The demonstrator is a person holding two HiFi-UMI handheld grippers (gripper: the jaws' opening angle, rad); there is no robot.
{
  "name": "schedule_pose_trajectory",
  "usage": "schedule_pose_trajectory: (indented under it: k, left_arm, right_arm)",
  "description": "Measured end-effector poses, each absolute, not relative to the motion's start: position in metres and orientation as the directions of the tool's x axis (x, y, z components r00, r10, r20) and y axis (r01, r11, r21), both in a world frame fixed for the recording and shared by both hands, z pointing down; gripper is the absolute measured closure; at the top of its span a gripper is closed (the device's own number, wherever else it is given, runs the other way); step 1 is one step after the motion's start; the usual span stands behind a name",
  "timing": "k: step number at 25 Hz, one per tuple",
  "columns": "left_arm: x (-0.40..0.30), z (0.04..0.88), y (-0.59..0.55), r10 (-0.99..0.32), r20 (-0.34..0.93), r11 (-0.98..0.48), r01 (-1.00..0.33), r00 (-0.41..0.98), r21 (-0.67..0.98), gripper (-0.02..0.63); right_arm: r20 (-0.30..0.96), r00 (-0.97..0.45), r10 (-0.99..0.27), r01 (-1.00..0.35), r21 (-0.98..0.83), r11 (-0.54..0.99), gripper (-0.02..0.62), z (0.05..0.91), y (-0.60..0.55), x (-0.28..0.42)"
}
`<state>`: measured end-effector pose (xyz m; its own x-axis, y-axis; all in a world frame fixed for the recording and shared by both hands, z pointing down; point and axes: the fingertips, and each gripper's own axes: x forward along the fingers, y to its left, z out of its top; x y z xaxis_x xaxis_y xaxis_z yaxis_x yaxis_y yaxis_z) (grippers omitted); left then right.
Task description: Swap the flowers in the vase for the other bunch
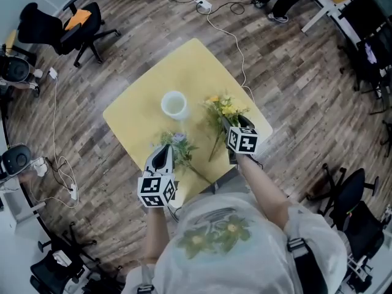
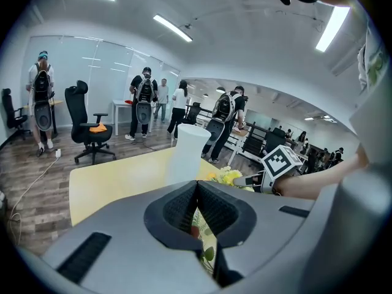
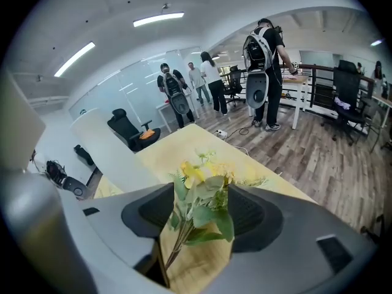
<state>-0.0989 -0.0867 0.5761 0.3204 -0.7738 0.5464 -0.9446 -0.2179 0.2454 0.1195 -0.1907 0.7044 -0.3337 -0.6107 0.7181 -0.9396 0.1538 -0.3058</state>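
A white vase [image 1: 174, 105] stands upright near the middle of a square yellow table [image 1: 184, 60], with no flowers showing in its mouth. Two bunches lie flat on the table on the person's side of it.

A yellow bunch [image 1: 222, 112] lies to the vase's right, blooms toward the vase and stems toward the person. The right tool [image 1: 234, 122] is lowered over it with its jaws released and spread wide. In the right gripper view the blooms and leaves [image 3: 199, 195] sit between the pads, and neither pad presses on them.

A pale purple bunch [image 1: 179, 143] lies just below the vase, its long stem running off to the right. The left tool [image 1: 163, 153] sits at its left edge, clenched, tips meeting. Green leaves show through the slit behind the tips, and whether any are pinched cannot be told.

Around the table are a wood-plank floor [image 1: 294, 72], trailing cables and black office chairs [image 1: 67, 26].
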Motion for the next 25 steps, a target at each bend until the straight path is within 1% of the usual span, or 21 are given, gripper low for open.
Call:
schedule_pose_trajectory:
  k: [10,17,25]
  left_arm:
    - [-0.103,0.592,-0.097,-0.753,0.573,-0.211,-0.944,0.323,0.255,0.589]
    - [-0.099,0.598,-0.102,-0.741,0.583,-0.212,-0.940,0.334,0.269,0.589]
    - [-0.100,0.602,-0.105,-0.745,0.584,-0.203,-0.943,0.323,0.264,0.589]
  right_arm:
    - [0.796,-0.256,-0.548,-0.962,-0.264,0.066,0.339,0.743,-0.209,0.119]
    - [0.834,-0.263,-0.484,-0.959,-0.280,0.039,0.339,0.764,-0.217,0.113]
    - [0.846,-0.269,-0.461,-0.960,-0.271,0.062,0.341,0.778,-0.223,0.110]
